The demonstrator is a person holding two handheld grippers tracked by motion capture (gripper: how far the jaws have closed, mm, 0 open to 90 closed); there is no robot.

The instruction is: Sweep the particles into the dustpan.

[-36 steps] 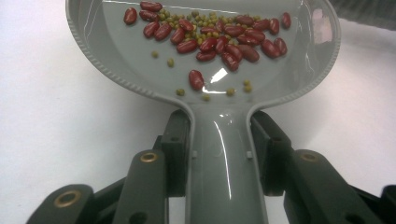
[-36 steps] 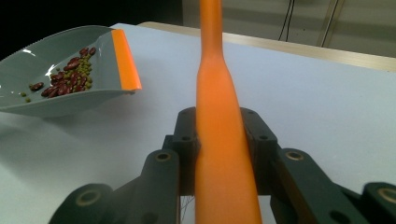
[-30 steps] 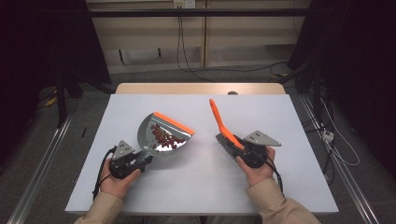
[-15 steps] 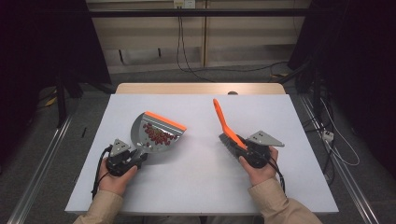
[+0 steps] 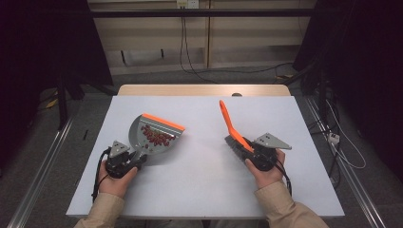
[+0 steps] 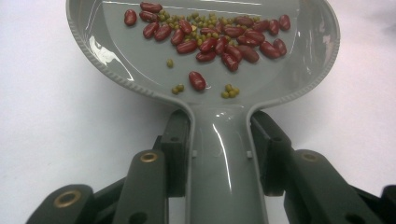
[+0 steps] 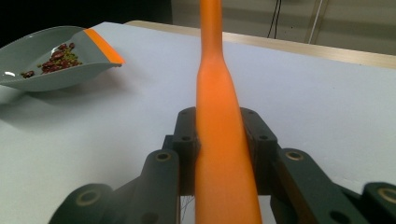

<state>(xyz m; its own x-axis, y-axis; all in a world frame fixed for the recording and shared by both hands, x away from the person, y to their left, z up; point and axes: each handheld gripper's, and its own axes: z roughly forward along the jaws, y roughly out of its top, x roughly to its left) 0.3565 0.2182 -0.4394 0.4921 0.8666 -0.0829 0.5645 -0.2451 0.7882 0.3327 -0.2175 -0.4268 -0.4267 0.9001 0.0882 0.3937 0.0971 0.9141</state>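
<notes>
Grey orange-lipped dustpan (image 5: 151, 134) with red and green beans (image 6: 212, 36); orange brush handle (image 5: 231, 125) tilted upward, well apart.

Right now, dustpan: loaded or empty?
Loaded. The grey dustpan holds red beans and small green beans gathered toward its orange lip; the left gripper clamps its handle.

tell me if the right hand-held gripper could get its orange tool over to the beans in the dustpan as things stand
Probably yes: only bare white table lies between the right hand-held gripper, shut on the orange tool, and the beans in the dustpan.
</notes>
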